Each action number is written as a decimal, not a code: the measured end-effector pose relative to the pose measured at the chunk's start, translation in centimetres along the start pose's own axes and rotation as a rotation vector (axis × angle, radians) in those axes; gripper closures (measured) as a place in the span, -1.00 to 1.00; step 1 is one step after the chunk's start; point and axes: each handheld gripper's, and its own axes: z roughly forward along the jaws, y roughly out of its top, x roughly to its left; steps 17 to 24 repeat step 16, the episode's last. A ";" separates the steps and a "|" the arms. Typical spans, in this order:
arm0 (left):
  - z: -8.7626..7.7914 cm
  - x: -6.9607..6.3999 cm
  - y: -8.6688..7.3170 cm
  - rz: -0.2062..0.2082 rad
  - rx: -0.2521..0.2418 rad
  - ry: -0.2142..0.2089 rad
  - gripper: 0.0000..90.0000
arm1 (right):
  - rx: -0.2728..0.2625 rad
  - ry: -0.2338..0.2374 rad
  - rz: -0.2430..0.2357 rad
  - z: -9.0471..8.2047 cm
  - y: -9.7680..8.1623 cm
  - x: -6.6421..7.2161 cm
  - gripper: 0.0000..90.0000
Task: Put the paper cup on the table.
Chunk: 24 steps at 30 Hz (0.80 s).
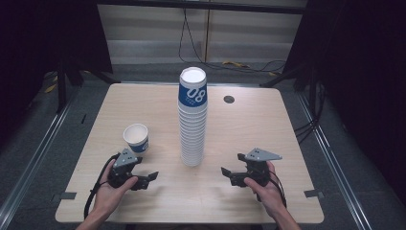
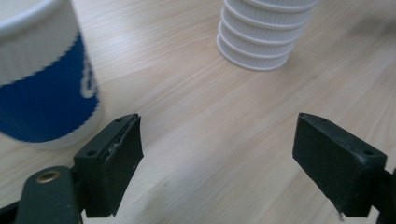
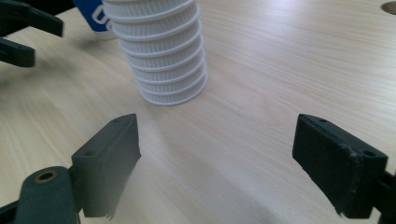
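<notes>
Both claws are spread wide with nothing in them. The single cup (image 1: pixel 136 137) sits just beside the left claw (image 1: pixel 149 178), while the right claw (image 1: pixel 227 171) faces the tall stack (image 1: pixel 193 117) mid-surface (image 1: pixel 249 124). I'd approach the stack low and squeeze gently so it doesn't tip.

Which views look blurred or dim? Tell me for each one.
High view: sharp table, dark surroundings. Left gripper view: single cup close and soft-edged. Right gripper view: the tool's left finger smears at its lower edge; cup stack fairly crisp.
</notes>
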 end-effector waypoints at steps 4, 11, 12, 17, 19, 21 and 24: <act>0.5 -0.9 -0.1 0.029 -0.018 -0.025 -0.65 | -0.016 0.007 -0.015 0.0 -0.1 0.3 -0.67; 1.2 -1.7 -0.5 -0.028 -0.070 -0.126 -0.63 | -0.023 0.012 -0.031 0.2 -0.4 0.3 -0.64; 1.3 -1.8 -0.5 -0.031 -0.077 -0.122 -0.63 | -0.018 0.011 -0.031 0.3 -0.4 0.3 -0.62; 1.0 -1.7 -0.6 -0.041 -0.096 -0.124 -0.63 | 0.001 -0.005 -0.040 0.6 -0.7 0.1 -0.61; 1.0 -1.7 -0.6 -0.041 -0.096 -0.124 -0.63 | 0.001 -0.005 -0.040 0.6 -0.7 0.1 -0.61; 1.0 -1.7 -0.6 -0.041 -0.096 -0.124 -0.63 | 0.001 -0.005 -0.040 0.6 -0.7 0.1 -0.61; 1.0 -1.7 -0.6 -0.041 -0.096 -0.124 -0.63 | 0.001 -0.005 -0.040 0.6 -0.7 0.1 -0.61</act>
